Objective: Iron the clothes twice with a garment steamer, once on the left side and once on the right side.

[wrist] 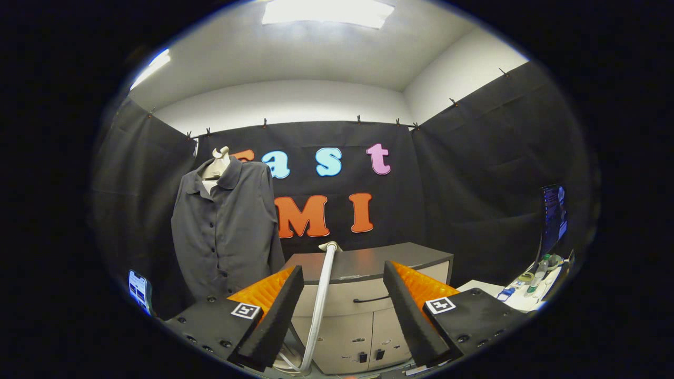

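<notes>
From your gripper view, the gripper (342, 310) is spread wide, its two fingers well apart and pressing on nothing. In the gap between them stands the garment steamer (319, 308): what you can see of it is a pale hose that rises from low down between the fingers up to a small head at the level of the cabinet's top. The hose sits closer to your left finger than to the right one, but touches neither.

Beyond the fingers is a cabinet (400, 258) with a dark top, a light front, a drawer with a dark handle and two doors below. The steamer stands in front of it.

The clothes (226, 231) hang beyond your left finger and up from it, to the left of the cabinet: a dark grey button-front shirt with a collar, set on a pale hanger form whose neck pokes out above the collar. It hangs upright against the black cloth wall, well apart from the fingers and apart from the steamer hose.

Low beside the shirt, further left, a phone (138, 289) shows a lit screen. Off past your right finger, a white table (513, 301) carries small bottles (too small to tell apart), with a monitor (554, 221) standing above it.
</notes>
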`<state>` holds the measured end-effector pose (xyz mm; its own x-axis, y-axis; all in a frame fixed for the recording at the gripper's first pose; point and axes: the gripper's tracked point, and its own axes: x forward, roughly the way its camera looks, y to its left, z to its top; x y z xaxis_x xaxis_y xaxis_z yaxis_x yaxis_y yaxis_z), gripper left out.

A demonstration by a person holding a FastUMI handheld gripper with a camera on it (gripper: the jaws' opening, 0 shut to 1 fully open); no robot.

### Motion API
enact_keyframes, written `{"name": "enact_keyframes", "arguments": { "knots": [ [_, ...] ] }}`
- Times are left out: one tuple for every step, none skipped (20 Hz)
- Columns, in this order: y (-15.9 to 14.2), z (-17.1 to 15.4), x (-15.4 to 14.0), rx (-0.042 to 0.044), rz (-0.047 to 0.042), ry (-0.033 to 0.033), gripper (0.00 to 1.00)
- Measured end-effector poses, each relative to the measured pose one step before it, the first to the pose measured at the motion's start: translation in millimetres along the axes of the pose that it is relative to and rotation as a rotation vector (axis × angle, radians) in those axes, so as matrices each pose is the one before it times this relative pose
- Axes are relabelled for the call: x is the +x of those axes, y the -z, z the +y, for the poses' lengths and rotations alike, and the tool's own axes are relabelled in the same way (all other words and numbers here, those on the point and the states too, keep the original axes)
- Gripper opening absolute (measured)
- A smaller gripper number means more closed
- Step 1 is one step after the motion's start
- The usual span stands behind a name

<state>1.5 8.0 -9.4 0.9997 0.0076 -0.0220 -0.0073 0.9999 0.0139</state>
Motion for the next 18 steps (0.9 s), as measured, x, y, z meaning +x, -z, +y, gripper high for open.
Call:
{"name": "enact_keyframes", "arguments": {
  "knots": [
    [-0.52,1.88,0.81,-0.00028,-0.00039,-0.00315,0.98],
    [0.44,2.12,1.19,0.00089,0.00026,-0.00083,0.98],
    [0.83,0.85,0.55,0.00305,0.00165,-0.00101,0.98],
    [0.23,3.34,1.39,0.00463,0.00174,-0.00095,0.98],
    [0.67,2.78,2.32,0.00431,0.00123,-0.00261,0.98],
    [-0.98,2.69,2.78,0.00105,-0.00346,-0.00473,0.98],
    [-3.99,3.21,4.95,-0.00208,-0.00698,-0.00538,0.98],
    [-3.82,3.81,7.78,-0.00010,-0.00914,-0.01084,0.98],
    [-3.28,4.34,7.78,0.00393,-0.00415,-0.01141,0.98],
    [-1.09,2.73,8.23,0.00643,0.00133,-0.01090,0.98],
    [-2.20,5.41,7.82,0.00744,0.00082,-0.02110,0.98],
    [-3.78,5.45,11.13,0.01050,0.00346,-0.02240,0.98],
    [-3.86,3.59,11.70,0.00610,0.00924,-0.02131,0.98],
    [-6.07,0.25,11.56,0.00058,0.00523,-0.01599,0.98],
    [-8.65,-1.95,13.72,-0.00338,0.00090,-0.00943,0.98],
    [-9.81,-3.91,16.02,-0.00267,0.00287,-0.00578,0.98],
    [-8.62,-3.73,18.96,0.00063,0.00805,-0.00701,0.98],
    [-9.08,-0.42,22.29,-0.00073,0.00411,-0.01692,0.98]
  ]
}}
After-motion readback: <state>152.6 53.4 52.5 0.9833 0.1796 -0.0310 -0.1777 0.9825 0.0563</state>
